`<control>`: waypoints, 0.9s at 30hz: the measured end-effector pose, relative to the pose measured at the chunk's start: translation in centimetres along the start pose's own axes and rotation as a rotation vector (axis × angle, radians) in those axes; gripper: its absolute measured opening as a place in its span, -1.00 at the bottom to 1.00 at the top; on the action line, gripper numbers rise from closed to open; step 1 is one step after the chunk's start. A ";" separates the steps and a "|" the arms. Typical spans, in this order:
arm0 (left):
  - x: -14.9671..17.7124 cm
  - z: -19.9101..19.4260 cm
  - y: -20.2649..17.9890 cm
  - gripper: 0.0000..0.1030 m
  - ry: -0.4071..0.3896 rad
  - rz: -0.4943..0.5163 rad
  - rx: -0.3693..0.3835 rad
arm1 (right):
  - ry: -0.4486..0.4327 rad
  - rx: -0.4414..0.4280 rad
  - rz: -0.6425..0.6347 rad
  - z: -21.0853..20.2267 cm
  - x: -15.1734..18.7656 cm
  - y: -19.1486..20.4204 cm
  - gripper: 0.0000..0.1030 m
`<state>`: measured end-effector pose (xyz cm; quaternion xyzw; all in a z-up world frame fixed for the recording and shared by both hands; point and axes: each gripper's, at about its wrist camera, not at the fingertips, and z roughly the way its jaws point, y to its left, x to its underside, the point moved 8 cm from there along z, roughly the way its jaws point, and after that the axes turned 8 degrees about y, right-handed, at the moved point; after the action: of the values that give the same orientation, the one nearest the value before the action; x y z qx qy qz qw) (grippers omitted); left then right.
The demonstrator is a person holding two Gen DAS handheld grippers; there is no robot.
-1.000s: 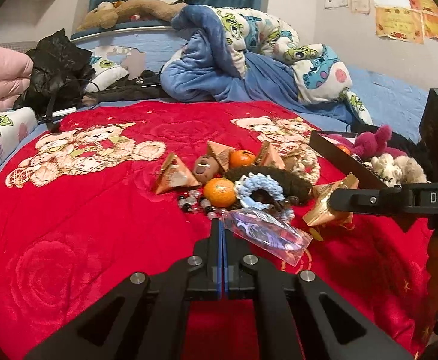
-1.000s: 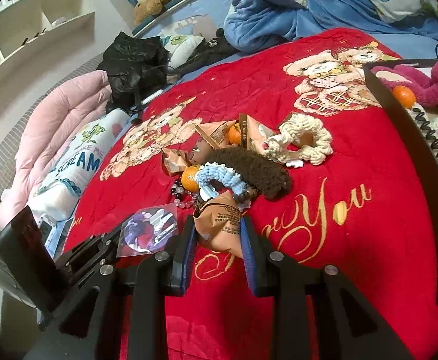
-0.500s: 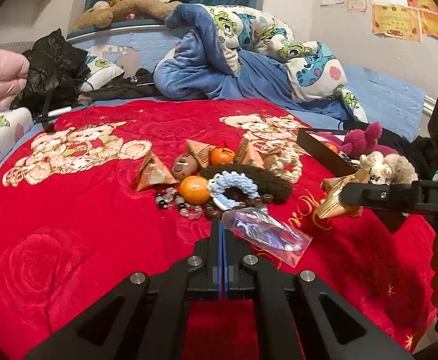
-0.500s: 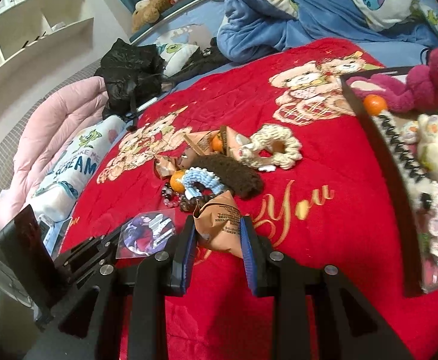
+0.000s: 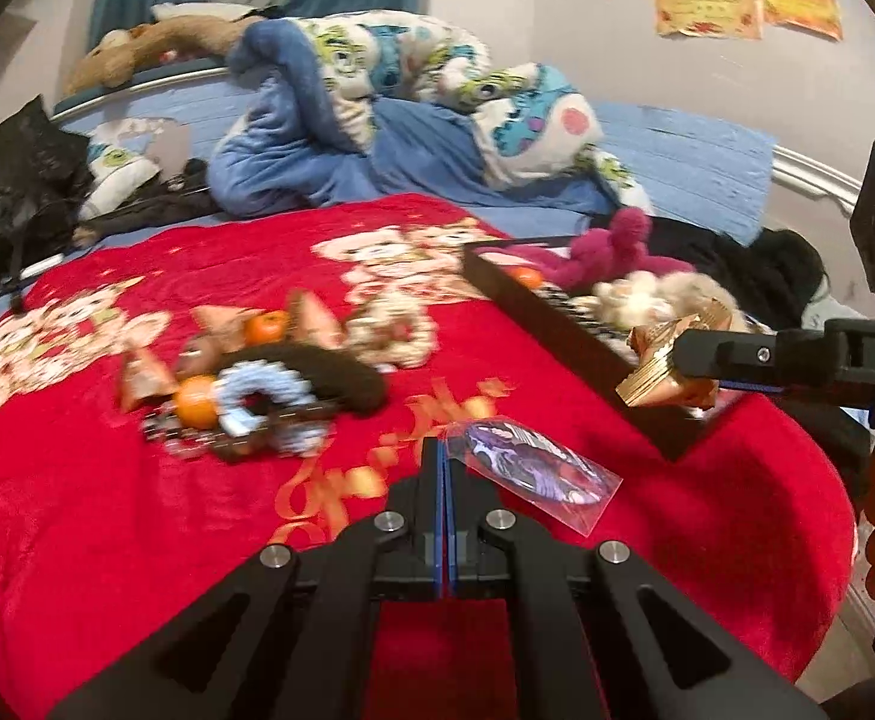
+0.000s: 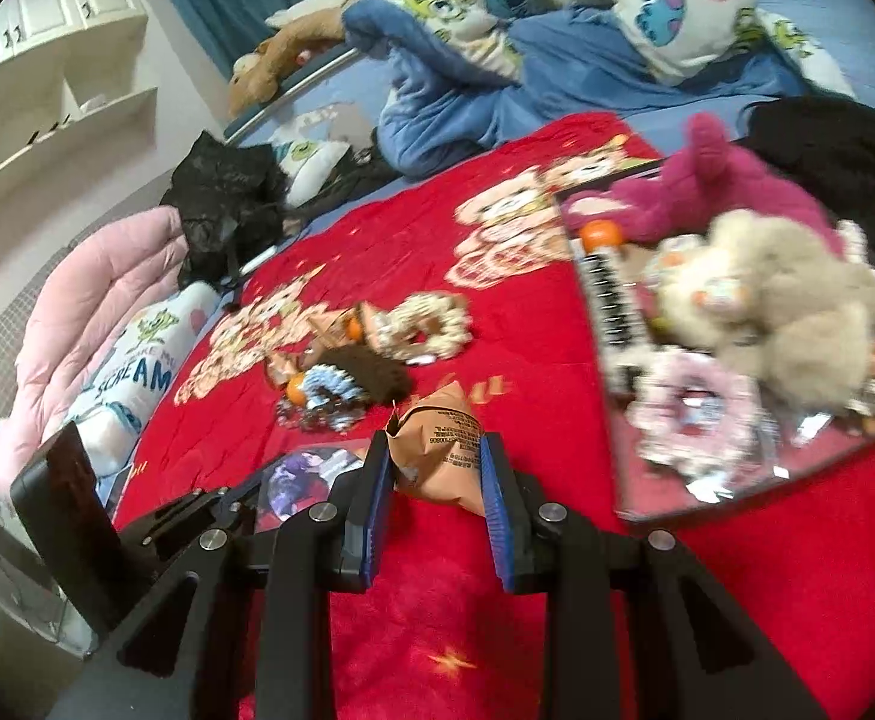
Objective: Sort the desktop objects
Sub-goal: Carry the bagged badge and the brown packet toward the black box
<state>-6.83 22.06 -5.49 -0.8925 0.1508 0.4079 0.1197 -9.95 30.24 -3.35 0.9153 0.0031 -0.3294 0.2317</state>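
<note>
My left gripper [image 5: 443, 462] is shut on the corner of a clear plastic bag with a purple disc [image 5: 533, 474], held above the red blanket [image 5: 107, 510]. My right gripper [image 6: 434, 450] is shut on a brown pyramid snack packet [image 6: 437, 438]; it shows in the left wrist view [image 5: 665, 372] over the edge of the black tray [image 5: 557, 324]. The tray [image 6: 599, 312] holds plush toys [image 6: 785, 300], scrunchies and an orange. A pile remains mid-blanket: oranges [image 5: 197, 402], a blue scrunchie [image 5: 263, 396], a dark fuzzy band [image 5: 329, 372], a cream scrunchie [image 5: 389, 330], more packets and beads.
A rumpled blue and cartoon-print duvet [image 5: 377, 120] lies behind the blanket. A black bag [image 6: 227, 198] and a pink quilt [image 6: 89, 312] sit at the left. White shelves [image 6: 47, 90] stand at the far left. The bed edge drops off at the right [image 5: 827, 540].
Both grippers have moved right toward the black tray, each still holding its item. The packet now hangs at the tray's near edge; the pile has slid left in view.
</note>
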 end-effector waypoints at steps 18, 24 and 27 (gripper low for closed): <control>-3.5 -0.4 -9.4 -0.99 -0.046 0.154 0.060 | -0.163 0.061 0.165 -10.2 1.1 -10.2 -0.46; -4.7 0.6 -11.7 -0.99 -0.035 0.161 0.083 | -0.157 0.064 0.170 -10.1 1.1 -10.3 -0.46; -4.7 1.3 -13.0 -0.99 -0.028 0.175 0.101 | -0.167 0.049 0.172 -10.1 0.8 -10.1 -0.46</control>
<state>-5.92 35.30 -1.53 -0.8629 0.2470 0.4211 0.1303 -4.78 43.41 -1.26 0.8869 -0.1028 -0.3834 0.2362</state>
